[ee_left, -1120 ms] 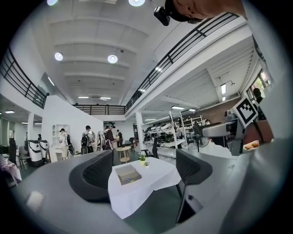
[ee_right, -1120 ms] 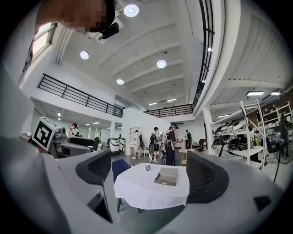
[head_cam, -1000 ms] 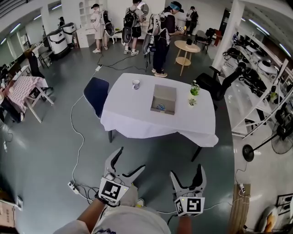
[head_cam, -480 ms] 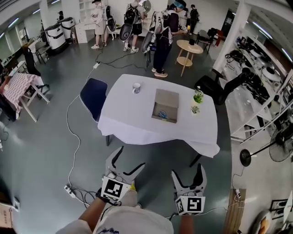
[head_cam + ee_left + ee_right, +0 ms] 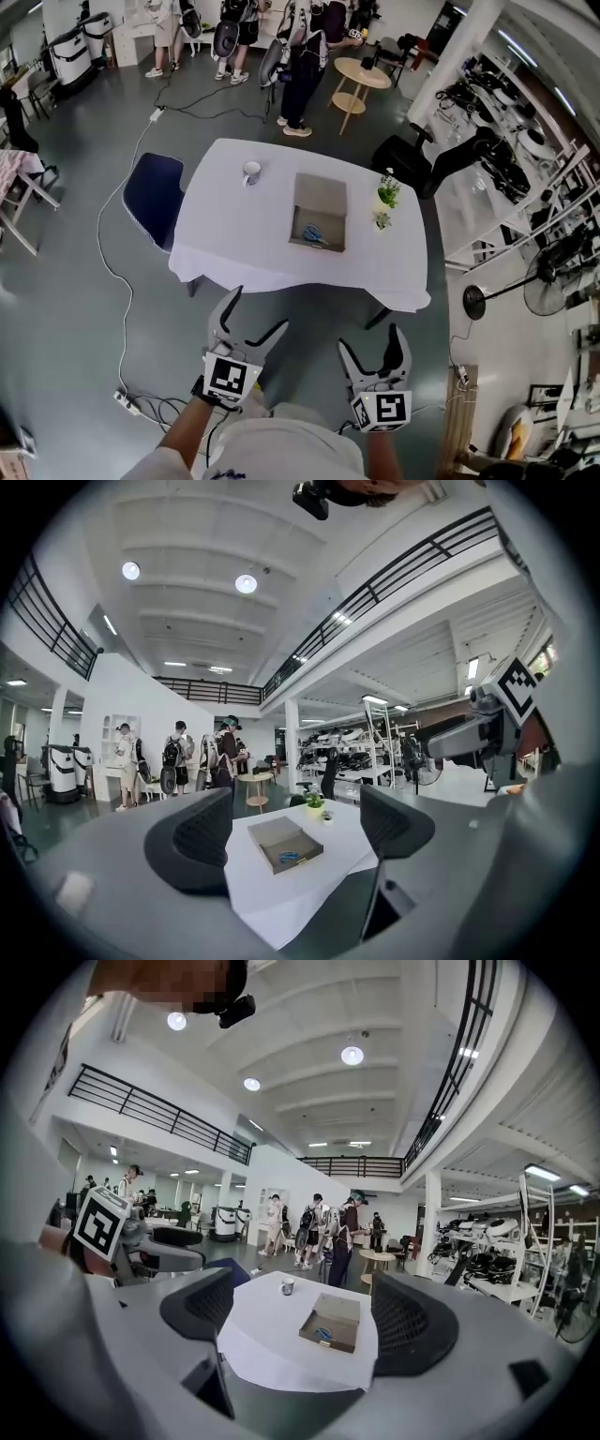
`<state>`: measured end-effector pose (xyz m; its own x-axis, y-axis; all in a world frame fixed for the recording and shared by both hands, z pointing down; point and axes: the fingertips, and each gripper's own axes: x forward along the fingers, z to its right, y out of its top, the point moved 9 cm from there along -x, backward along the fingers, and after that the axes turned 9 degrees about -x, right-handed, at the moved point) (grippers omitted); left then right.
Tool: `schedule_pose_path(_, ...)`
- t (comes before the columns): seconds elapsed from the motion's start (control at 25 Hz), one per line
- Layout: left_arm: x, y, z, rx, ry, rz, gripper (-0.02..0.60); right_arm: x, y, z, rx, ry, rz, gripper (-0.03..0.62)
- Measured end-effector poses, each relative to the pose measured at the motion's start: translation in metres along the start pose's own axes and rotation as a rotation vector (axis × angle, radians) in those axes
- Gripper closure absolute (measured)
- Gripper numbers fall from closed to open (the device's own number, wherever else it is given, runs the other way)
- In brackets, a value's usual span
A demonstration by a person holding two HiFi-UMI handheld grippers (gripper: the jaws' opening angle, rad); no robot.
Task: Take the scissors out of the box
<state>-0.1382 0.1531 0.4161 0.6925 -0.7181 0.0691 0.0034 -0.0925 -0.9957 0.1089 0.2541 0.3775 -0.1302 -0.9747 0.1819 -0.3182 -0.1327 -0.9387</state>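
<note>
Table, white cloth: the reference point.
Box: open, at the table's centre.
Scissors: blue-handled, lying inside the box.
Left gripper: forearm stretched forward, well short of the table's near edge, pointing level at the table. Jaws wide, nothing between them.
Right gripper: off the same edge, tipped slightly down. Jaws wide but closing, nothing between them.

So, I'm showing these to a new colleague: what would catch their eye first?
The white-clothed table in the middle of the grey floor, with an open cardboard box at its middle and blue scissors inside. In the foreground the left claw and right claw point toward it, both empty, the right one's jaws closing.
</note>
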Motion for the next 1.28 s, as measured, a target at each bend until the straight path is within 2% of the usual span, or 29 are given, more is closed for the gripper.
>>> schedule_pose_path(0.16, 0.019, -0.006, -0.029, -0.006, -0.008, -0.001, 0.160, 0.036, 0.003, -0.007, -0.019, -0.005, -0.002, 0.137)
schedule_pose_path(0.28, 0.027, -0.007, -0.043, -0.018, -0.006, -0.006, 0.161, 0.052, 0.005, -0.003, -0.028, -0.045, 0.002, 0.148)
schedule_pose_path(0.48, 0.050, -0.005, -0.059, -0.009, -0.011, -0.042, 0.161, 0.078, 0.000, 0.009, -0.001, -0.079, -0.009, 0.172)
schedule_pose_path(0.64, 0.085, -0.004, -0.072, 0.002, -0.015, -0.039, 0.162, 0.108, -0.010, 0.034, 0.027, -0.115, -0.001, 0.198)
schedule_pose_path(0.76, 0.117, -0.006, -0.086, -0.066, -0.015, -0.034, 0.163, 0.139, -0.014, 0.055, 0.035, -0.120, 0.018, 0.203)
schedule_pose_path(0.84, 0.140, -0.007, -0.099, -0.081, -0.002, -0.045, 0.164, 0.164, -0.014, 0.072, 0.041, -0.122, 0.037, 0.209)
schedule_pose_path(1.12, 0.227, 0.013, -0.127, -0.042, 0.022, -0.074, 0.193, 0.243, -0.003, 0.132, 0.034, -0.116, 0.107, 0.223)
schedule_pose_path(1.28, 0.264, 0.019, -0.136, -0.020, 0.031, -0.085, 0.201, 0.277, -0.019, 0.154, 0.050, -0.042, 0.058, 0.279)
